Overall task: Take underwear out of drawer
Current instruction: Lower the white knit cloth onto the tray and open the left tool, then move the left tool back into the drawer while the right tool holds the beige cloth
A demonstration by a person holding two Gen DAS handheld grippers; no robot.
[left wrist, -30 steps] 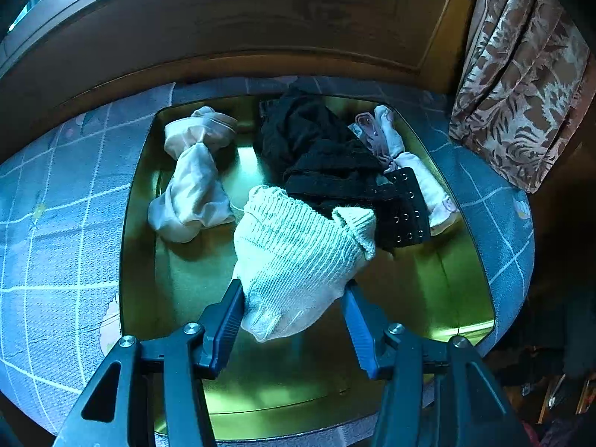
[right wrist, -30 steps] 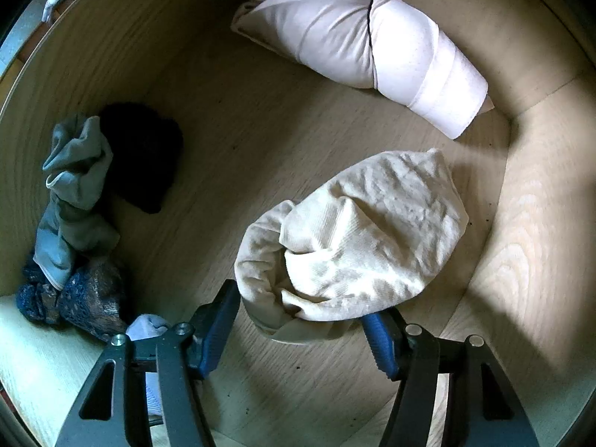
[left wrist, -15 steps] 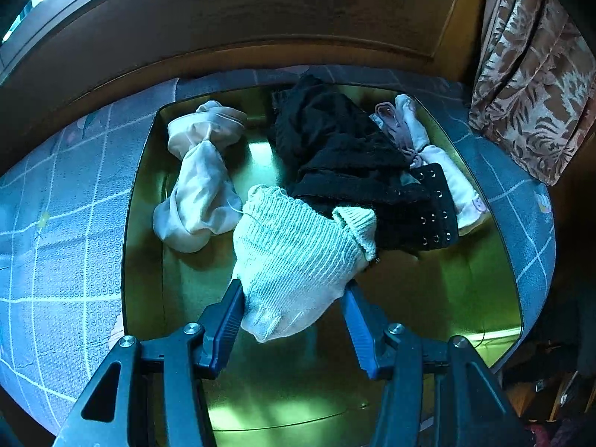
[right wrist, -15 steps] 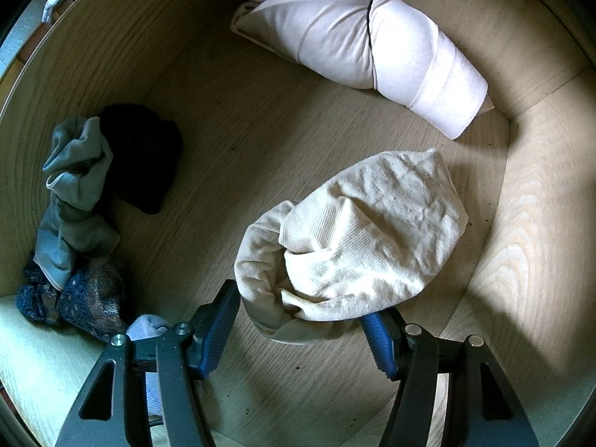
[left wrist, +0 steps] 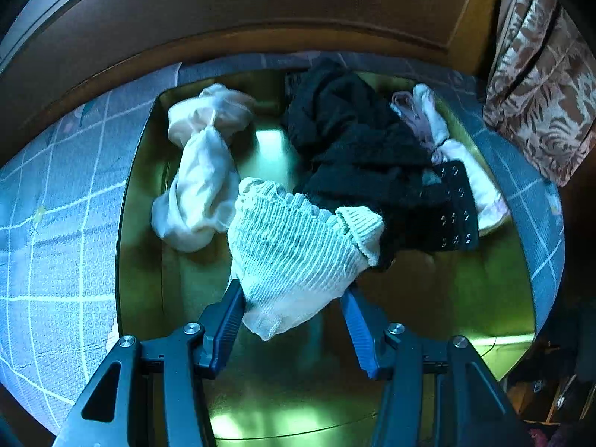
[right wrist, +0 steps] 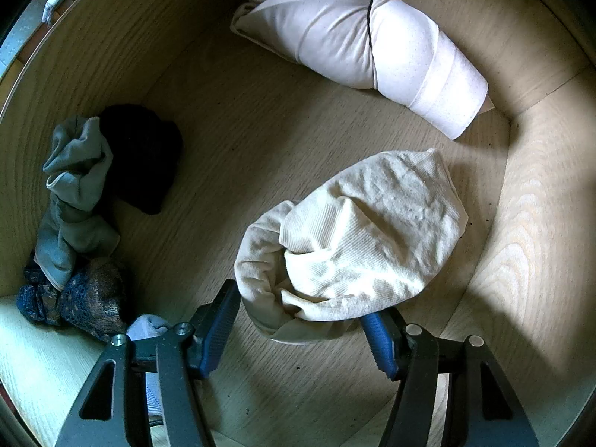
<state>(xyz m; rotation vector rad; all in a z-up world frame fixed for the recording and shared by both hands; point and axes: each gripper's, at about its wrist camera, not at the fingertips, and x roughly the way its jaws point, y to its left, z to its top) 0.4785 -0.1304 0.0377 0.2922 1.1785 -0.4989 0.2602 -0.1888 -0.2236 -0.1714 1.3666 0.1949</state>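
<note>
Since a second earlier, the left gripper had sunk a little toward the golden tray, so the tray and its heap filled more of the left wrist view; the right gripper had not shifted at all.

The left gripper pointed steeply downward, its blue pads pinching a pale ribbed piece of underwear that hung between them over the tray. Ahead of its fingertips and to the left lay a white sheer garment; ahead and to the right was a black lacy pile with a hook-and-eye strap, and beyond that, further right, a pinkish-white garment. The tray sat on a blue checked cover, with a patterned curtain far to the right.

The right gripper pointed almost straight down into the wooden drawer. Its pads sat against either side of the near end of a cream ribbed underwear bundle resting on the drawer floor; whether they squeezed it or merely flanked it I could not tell. Ahead of it lay a rolled white garment. Off to its left were a grey-green garment touching a black one, and a blue lace piece nearer the left finger.
</note>
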